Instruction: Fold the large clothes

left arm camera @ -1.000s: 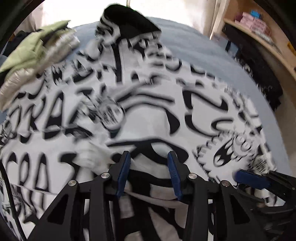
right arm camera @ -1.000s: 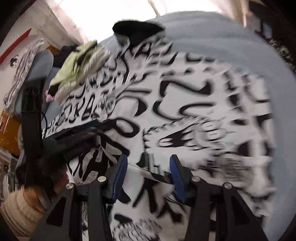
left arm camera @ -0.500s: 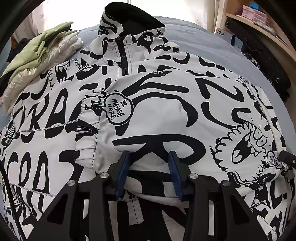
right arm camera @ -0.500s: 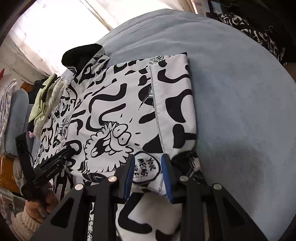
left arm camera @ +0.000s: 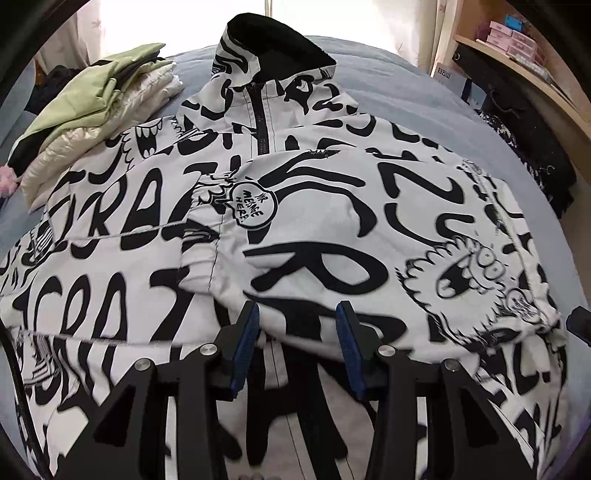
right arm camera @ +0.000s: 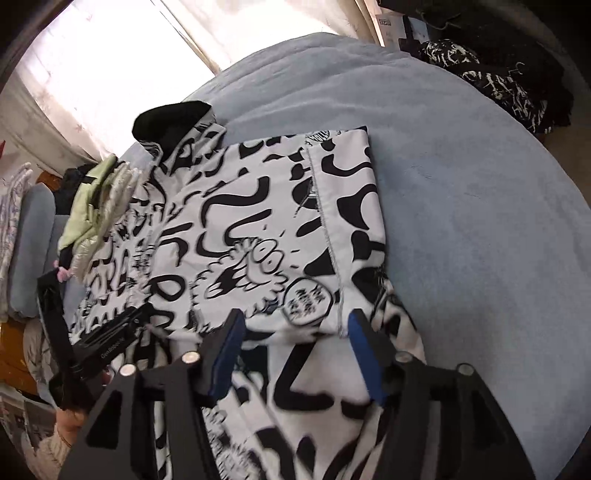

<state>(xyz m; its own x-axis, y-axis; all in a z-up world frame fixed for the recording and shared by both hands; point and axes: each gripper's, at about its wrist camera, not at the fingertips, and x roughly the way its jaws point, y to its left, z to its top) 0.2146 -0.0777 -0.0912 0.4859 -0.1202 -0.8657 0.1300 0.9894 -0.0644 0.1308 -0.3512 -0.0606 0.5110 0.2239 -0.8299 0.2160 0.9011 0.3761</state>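
Observation:
A white jacket (left arm camera: 317,221) with black cartoon print and a black collar lies flat on the blue bed (right arm camera: 461,221). One sleeve (right arm camera: 347,206) is folded across its chest. My left gripper (left arm camera: 295,317) hovers over the jacket's lower middle, jaws apart, and no pad presses on cloth. My right gripper (right arm camera: 295,325) is over the jacket's right edge. Its jaws are opening, with the folded sleeve's lower edge lying loose between them. In the right wrist view the left gripper (right arm camera: 107,343) shows at the left, held by a hand (right arm camera: 70,424).
A folded pile of green and white clothes (left arm camera: 96,122) sits at the jacket's far left. A dark patterned garment (right arm camera: 498,81) hangs off the bed's far right, below a wooden shelf with pink boxes (left arm camera: 509,33). Bare blue bedding spreads to the right of the jacket.
The right gripper swung to the jacket's right edge, closed narrowly on the folded sleeve's edge, then spread its jaws wide. The left gripper drew back a little, jaws unchanged.

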